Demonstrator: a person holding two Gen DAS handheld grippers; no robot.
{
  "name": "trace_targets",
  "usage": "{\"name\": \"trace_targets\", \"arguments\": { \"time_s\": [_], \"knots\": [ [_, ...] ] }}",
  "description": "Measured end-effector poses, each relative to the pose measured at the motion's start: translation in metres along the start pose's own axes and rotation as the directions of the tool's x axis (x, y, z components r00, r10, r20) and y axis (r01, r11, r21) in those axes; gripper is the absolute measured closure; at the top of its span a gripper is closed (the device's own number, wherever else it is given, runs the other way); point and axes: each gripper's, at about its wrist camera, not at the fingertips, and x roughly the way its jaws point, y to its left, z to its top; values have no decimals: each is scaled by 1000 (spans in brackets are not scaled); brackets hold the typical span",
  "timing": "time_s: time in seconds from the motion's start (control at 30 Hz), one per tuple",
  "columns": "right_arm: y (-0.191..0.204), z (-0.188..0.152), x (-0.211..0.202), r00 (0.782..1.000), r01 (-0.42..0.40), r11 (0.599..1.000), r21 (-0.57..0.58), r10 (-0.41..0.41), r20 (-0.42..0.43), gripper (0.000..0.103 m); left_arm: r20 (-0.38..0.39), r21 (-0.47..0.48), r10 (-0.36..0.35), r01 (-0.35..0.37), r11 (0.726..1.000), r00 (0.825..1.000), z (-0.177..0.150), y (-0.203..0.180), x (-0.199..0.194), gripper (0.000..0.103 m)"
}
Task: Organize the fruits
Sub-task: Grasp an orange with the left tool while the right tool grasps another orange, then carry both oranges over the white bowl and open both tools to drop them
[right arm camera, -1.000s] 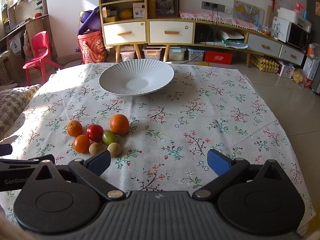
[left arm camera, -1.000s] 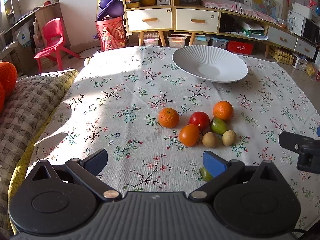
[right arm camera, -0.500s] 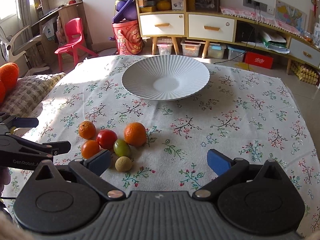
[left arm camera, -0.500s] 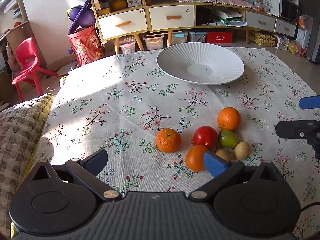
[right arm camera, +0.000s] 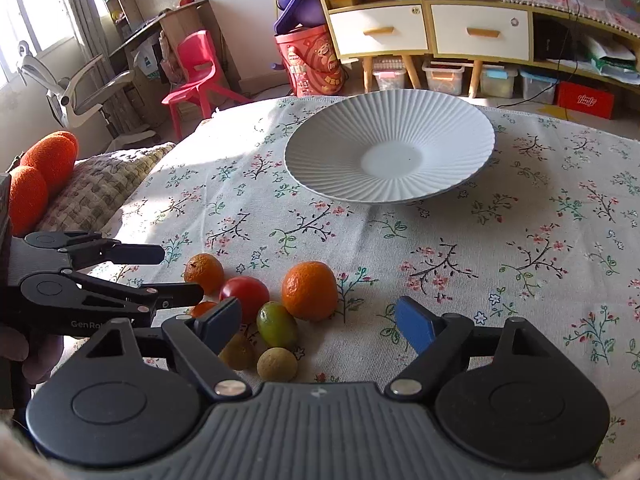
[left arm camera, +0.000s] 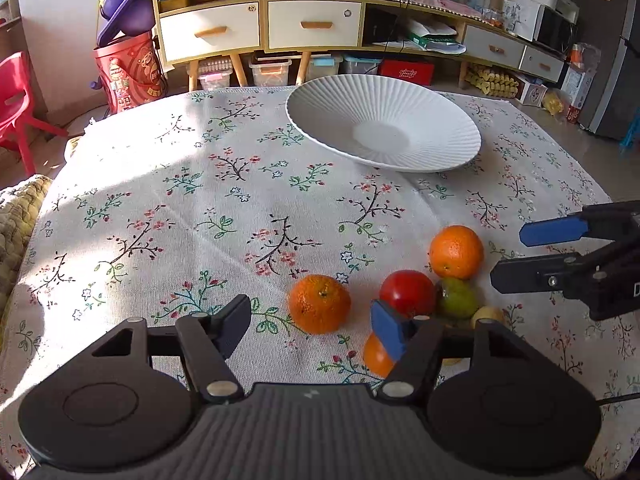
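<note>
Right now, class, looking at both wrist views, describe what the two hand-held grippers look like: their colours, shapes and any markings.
Each hand-held gripper is matte black plastic. The left hand-held gripper has a ribbed grey-black body, two round discs at its sides, silver pivot pins, and angled fingers tipped with blue pads. The right hand-held gripper is built the same. Seen from the side, the left one carries white lettering starting "GenRo". A thin black cable trails nearby.

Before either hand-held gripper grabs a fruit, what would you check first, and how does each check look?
1. White plate free of fruit: ok.
2. Left hand-held gripper holding nothing, jaws just closing: ok.
3. Mandarin between its fingers: ok.
4. Right hand-held gripper holding nothing, jaws just closing: ok.
5. Large orange and green fruit both between its fingers, one target: not ok.
6. The two grippers clear of each other: cannot tell.
</note>
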Motion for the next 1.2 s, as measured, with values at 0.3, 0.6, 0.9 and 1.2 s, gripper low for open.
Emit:
{"name": "trace_targets", "arguments": {
  "time_s": [0.3, 0.6, 0.9, 1.2],
  "knots": [
    [1, 3, 11, 999, -31, 999, 28, 31, -25, 46, -45, -25, -19, 18, 1000, 999, -1, 3, 14, 70],
    [5, 6, 21, 1000, -10, 999, 37, 11, -27, 58, -33, -30, -9, 8, 1000, 999, 4, 1, 19, 77],
    [8, 11, 29, 999, 25, 999, 39, -24, -25, 68, -26, -38, 10, -11, 999, 1000, 12, -2, 24, 83],
    [15, 13, 28, 999, 43, 999, 5, -42, -28, 69, -36, -61, 6, -8, 998, 999, 16, -3, 27, 84]
  ]
}}
